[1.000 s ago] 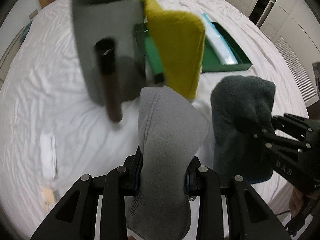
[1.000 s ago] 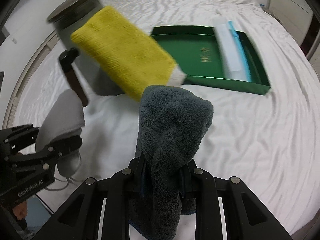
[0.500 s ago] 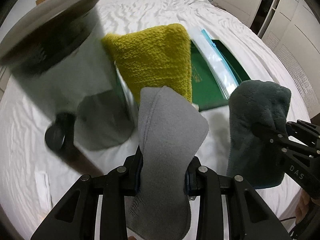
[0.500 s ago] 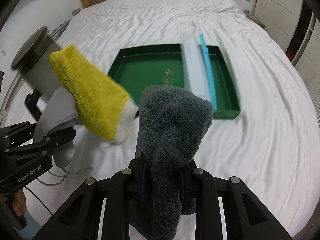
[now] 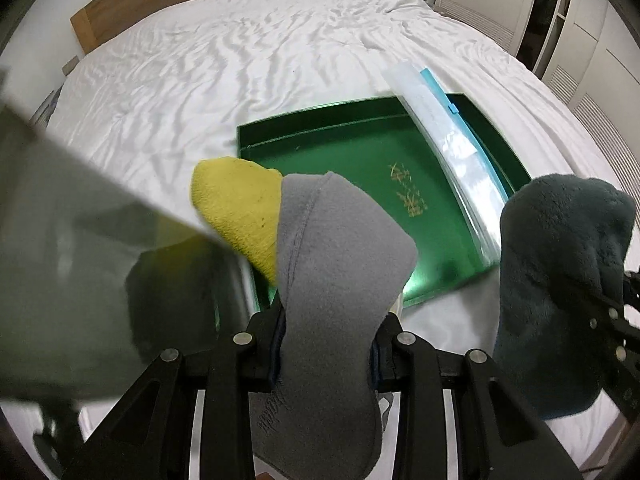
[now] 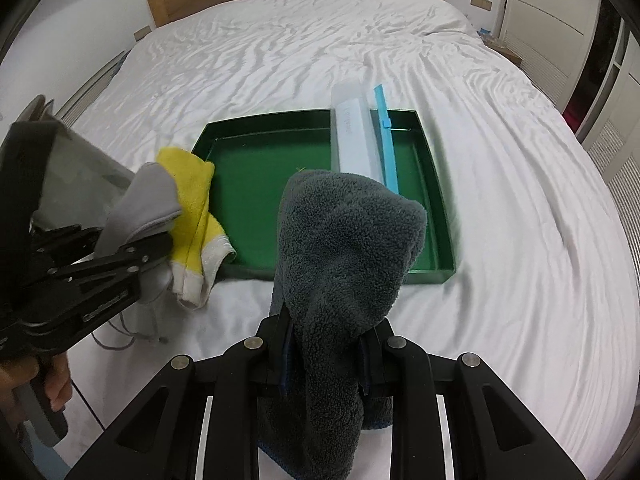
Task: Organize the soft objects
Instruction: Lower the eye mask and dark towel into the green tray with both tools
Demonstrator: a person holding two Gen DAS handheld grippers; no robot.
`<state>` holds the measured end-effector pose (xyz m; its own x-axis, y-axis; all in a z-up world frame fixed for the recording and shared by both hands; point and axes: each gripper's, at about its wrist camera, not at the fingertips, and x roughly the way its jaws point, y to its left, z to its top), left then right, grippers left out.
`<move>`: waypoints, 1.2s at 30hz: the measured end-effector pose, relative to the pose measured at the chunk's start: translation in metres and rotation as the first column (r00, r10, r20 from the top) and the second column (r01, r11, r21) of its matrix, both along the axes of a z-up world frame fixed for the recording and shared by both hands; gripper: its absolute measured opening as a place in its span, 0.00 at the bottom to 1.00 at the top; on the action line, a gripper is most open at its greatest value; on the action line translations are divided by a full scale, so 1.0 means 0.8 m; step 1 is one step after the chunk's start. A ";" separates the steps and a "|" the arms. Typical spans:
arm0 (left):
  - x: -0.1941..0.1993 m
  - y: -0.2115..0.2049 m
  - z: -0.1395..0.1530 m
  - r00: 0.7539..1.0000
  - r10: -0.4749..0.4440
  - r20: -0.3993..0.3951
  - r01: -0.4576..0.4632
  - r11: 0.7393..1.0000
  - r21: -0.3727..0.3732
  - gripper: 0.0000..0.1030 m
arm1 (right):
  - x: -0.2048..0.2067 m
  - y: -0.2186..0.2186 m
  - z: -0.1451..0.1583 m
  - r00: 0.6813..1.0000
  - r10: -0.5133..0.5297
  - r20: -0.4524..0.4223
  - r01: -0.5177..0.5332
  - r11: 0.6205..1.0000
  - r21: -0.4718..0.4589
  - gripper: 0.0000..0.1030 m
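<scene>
The left gripper (image 5: 326,340) is clamping a grey cloth (image 5: 336,248), which is rising between the jaws and flopping forward. The right gripper (image 6: 326,344) is likewise pinching a dark teal towel (image 6: 344,240), with a tail hanging below the fingers. Both are hovering off the near edge of the bed (image 6: 500,208), facing the green tray (image 6: 264,168) that is lying mid-bed.

The step in hand appears to be carrying both cloths to the tray. To do it well, each bundle should be lowered until it is touching the tray floor before the jaws part, and set in the bare left half, clear of the white-and-blue box (image 6: 362,140) lying along the right side. The yellow towel (image 6: 192,216) is draping over the tray's near-left corner, so the grey cloth risks landing on it.

A blurred grey object (image 5: 80,248) is filling the left of the left view; its identity cannot be told. The grey cloth is hiding part of the yellow towel there, and the teal towel is covering the tray's near wall in the right view. The gold print on the tray floor is unreadable.
</scene>
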<state>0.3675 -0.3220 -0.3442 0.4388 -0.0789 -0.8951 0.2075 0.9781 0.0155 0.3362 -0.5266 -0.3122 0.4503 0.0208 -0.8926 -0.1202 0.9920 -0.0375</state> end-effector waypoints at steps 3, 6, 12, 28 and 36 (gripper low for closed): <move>0.013 -0.009 -0.003 1.000 0.003 0.008 -0.003 1.000 -0.006 0.28 | 0.007 -0.003 -0.002 1.000 0.006 0.005 -0.006 1.000 -0.009 0.23; 0.030 -0.018 -0.005 1.000 0.011 0.011 -0.011 1.000 -0.017 0.28 | 0.018 -0.005 -0.003 1.000 0.009 0.012 -0.009 1.000 -0.018 0.23; 0.059 -0.034 -0.014 1.000 0.018 -0.006 -0.019 0.999 -0.045 0.28 | 0.049 -0.008 -0.006 0.999 0.026 0.034 -0.024 0.999 -0.047 0.23; 0.094 -0.077 -0.034 0.999 0.012 -0.045 -0.015 0.996 -0.083 0.28 | 0.124 -0.014 -0.025 0.996 0.077 0.053 -0.070 0.989 -0.133 0.23; 0.108 -0.077 -0.042 0.996 0.047 -0.079 -0.055 0.993 -0.107 0.29 | 0.163 -0.014 -0.037 0.993 0.108 0.037 -0.101 0.981 -0.165 0.23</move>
